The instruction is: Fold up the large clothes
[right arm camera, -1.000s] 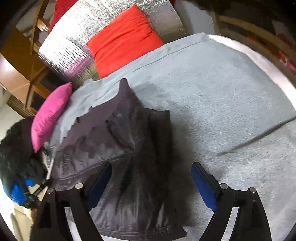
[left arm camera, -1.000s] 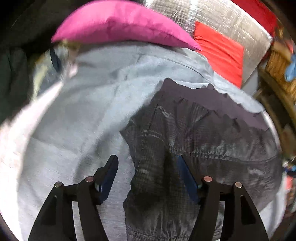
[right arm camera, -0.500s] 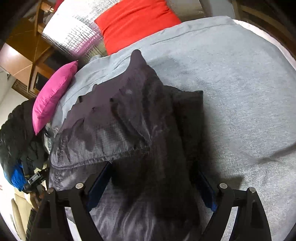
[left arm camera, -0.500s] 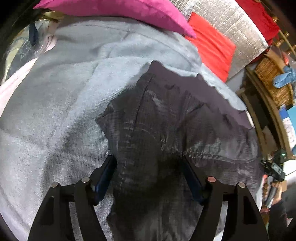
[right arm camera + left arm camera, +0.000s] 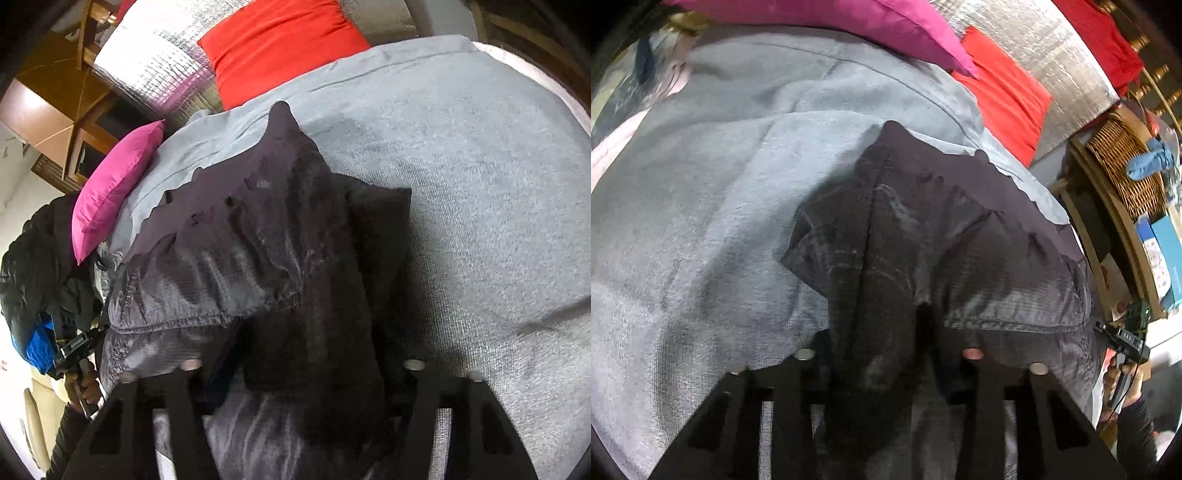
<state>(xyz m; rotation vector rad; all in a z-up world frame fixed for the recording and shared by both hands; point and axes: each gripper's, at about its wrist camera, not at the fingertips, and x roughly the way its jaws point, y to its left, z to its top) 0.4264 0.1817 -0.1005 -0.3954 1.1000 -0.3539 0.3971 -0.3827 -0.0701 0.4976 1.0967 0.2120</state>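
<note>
Only left view shows basket (image 5: pixel 1123 173).

I can read no text, label, brand or number in either wrist view. The blue box (image 5: pixel 1165 254) at the right edge of the left view carries some print on its pale face, but it is too small and blurred for me to make out. The small black device (image 5: pixel 1126 338) held near it shows light marks on its side that I cannot resolve into letters or digits. The same device (image 5: pixel 75 347) in the right view has faint pale marks, also unreadable.
</note>
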